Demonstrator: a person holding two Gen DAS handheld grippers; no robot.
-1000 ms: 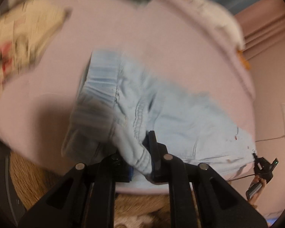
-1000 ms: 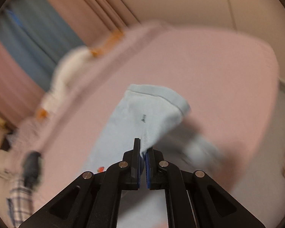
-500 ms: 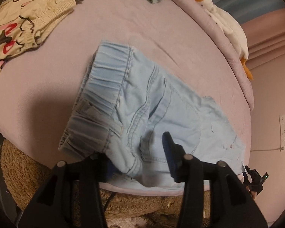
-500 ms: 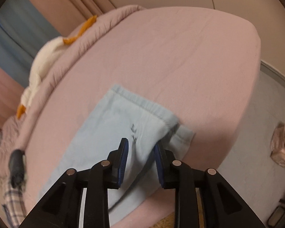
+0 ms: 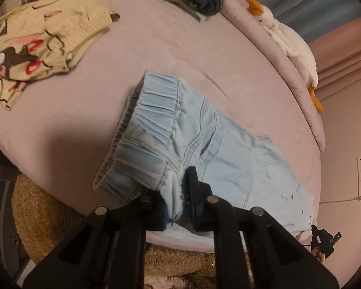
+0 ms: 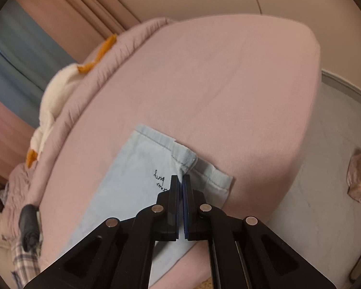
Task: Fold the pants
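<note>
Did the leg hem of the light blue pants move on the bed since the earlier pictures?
Yes. In the right wrist view the hem now lies flatter, lower against the pink bed. The right gripper jaws reopened, then closed, pinching it.

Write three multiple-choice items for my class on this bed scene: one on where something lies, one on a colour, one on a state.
1. Where does the white plush duck lie?
A. along the bed's far edge
B. on the pants
C. on the floor

2. What colour are the pants?
A. black
B. light blue
C. red

3. What is the right gripper doing?
A. standing wide open
B. shut on a sock
C. shut on the pants' hem

Answers: 1 A, it rests on the rolled blanket at the bed's rim. 2 B, pale denim shows in both views. 3 C, its fingers pinch the hem corner.
</note>
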